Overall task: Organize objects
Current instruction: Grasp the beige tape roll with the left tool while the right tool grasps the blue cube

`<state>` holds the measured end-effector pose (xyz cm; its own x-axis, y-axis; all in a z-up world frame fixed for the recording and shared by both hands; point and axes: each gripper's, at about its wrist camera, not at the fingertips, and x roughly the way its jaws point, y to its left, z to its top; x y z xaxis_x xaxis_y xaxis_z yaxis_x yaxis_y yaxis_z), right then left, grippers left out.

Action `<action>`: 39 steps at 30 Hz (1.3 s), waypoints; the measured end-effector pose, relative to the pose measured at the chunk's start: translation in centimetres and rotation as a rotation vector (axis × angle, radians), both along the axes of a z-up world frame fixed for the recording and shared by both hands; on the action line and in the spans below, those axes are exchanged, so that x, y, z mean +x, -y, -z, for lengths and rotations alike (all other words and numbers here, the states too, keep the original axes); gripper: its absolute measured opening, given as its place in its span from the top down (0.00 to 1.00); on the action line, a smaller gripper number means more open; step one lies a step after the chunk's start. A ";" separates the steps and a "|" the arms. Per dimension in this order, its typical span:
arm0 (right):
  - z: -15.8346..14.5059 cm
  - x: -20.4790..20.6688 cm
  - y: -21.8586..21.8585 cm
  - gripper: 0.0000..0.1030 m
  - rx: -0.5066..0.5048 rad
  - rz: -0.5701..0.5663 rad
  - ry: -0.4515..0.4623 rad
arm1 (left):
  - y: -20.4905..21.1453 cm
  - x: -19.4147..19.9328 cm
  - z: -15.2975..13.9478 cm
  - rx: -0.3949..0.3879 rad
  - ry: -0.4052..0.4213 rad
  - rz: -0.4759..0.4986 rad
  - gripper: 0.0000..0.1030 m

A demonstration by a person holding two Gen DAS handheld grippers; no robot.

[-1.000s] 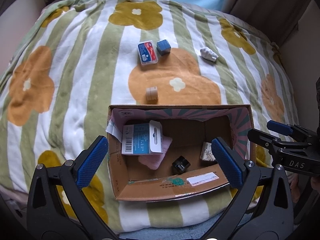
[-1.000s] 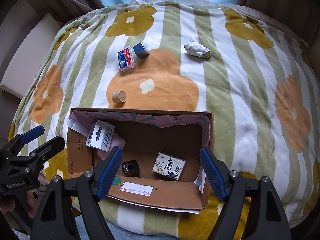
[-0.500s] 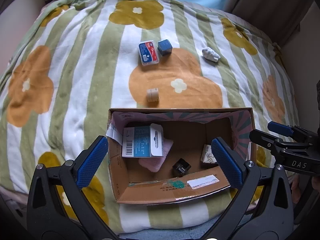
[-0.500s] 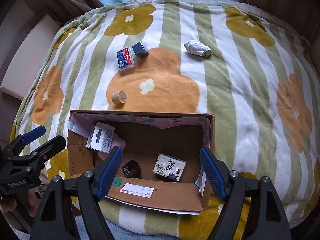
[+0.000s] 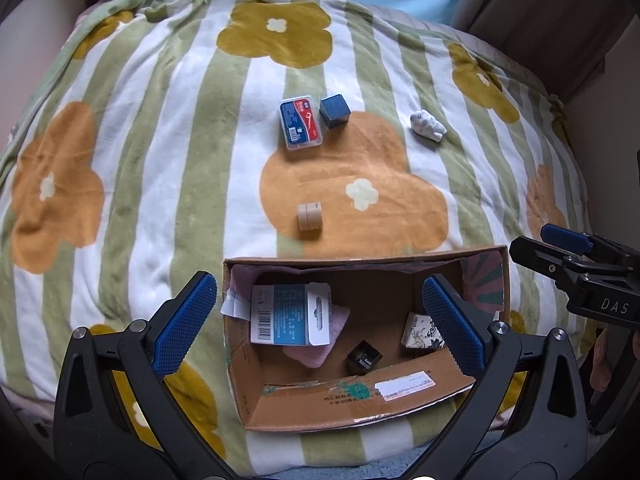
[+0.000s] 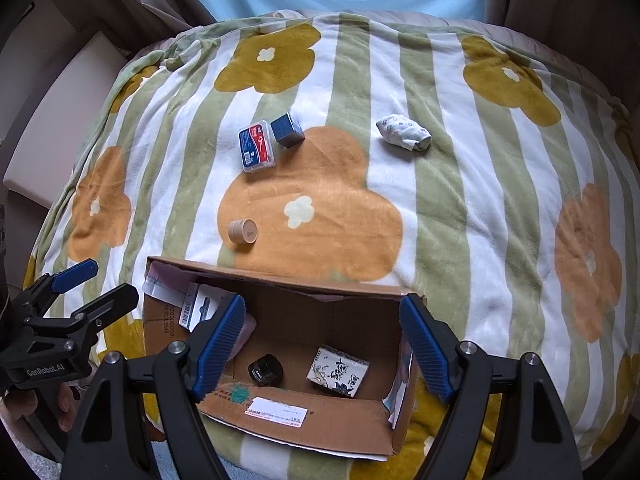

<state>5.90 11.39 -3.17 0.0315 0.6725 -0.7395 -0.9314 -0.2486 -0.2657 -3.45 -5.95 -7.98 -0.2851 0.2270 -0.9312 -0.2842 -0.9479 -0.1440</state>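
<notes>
Since the earlier frame: right gripper (image 6: 322, 342) advanced over cardboard box (image 6: 312, 424); left gripper (image 5: 320, 320) nearly unmoved.

Left wrist view: left gripper wide, empty, above box. Box holds carded packet (image 5: 290, 314), pink cloth (image 5: 316, 350), black cube (image 5: 364, 358), patterned box (image 5: 420, 330). On blanket (image 5: 160, 152): clear case (image 5: 301, 122), blue cube (image 5: 335, 110), tan cylinder (image 5: 310, 216), rolled sock (image 5: 427, 125).

Right wrist view: right gripper wide, empty, above box interior.

One cardboard box (image 5: 360, 408), four items inside it were a carded packet (image 5: 288, 314), pink cloth (image 5: 316, 354), black cube (image 5: 363, 357), patterned box (image 5: 420, 332), four loose on blanket (image 5: 168, 168) were plastic case (image 5: 301, 121), blue cube (image 5: 335, 111), beige cylinder (image 5: 309, 216), rolled sock (image 5: 427, 125)
</notes>
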 end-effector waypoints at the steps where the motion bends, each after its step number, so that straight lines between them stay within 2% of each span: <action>1: -0.4 -0.3 -0.5 0.26 -0.002 -0.004 -0.003 | -0.1 -0.6 0.1 0.004 0.012 -0.001 0.01; 8: -3.1 -2.3 -4.8 0.26 -0.002 -0.042 -0.027 | -1.0 -4.1 1.3 -0.007 0.075 0.014 0.01; 14: -3.7 -4.0 -9.7 0.26 -0.019 -0.081 -0.037 | -1.9 -6.8 4.5 -0.014 0.163 0.012 0.01; 17: -3.5 -4.7 -12.2 0.26 -0.035 -0.097 -0.045 | -2.1 -8.1 6.4 -0.011 0.207 0.001 0.04; 26: -1.4 -7.3 -18.6 0.26 -0.085 -0.128 -0.042 | -3.0 -11.3 12.1 -0.058 0.322 -0.013 0.14; 29: -0.3 -8.3 -20.4 0.26 -0.098 -0.136 -0.014 | -3.4 -12.2 13.8 -0.069 0.357 -0.017 0.24; 31: 0.5 -9.1 -21.5 0.26 -0.107 -0.142 0.003 | -3.6 -12.6 14.9 -0.087 0.381 -0.021 0.24; 34: 1.8 -10.1 -23.2 0.26 -0.118 -0.144 0.038 | -3.7 -13.2 16.1 -0.083 0.400 -0.028 0.27; 36: 2.5 -10.6 -24.2 0.26 -0.122 -0.145 0.051 | -3.8 -13.4 16.8 -0.081 0.414 -0.032 0.32; 39: 3.3 -11.2 -25.5 0.26 -0.131 -0.137 0.061 | -4.0 -13.7 17.5 -0.077 0.430 -0.034 0.33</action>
<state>-5.26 36.86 -6.48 -0.0064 0.5717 -0.8205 -0.8697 -0.4081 -0.2776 -17.17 -1.91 -25.45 0.1263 0.1496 -0.9806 -0.1822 -0.9682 -0.1712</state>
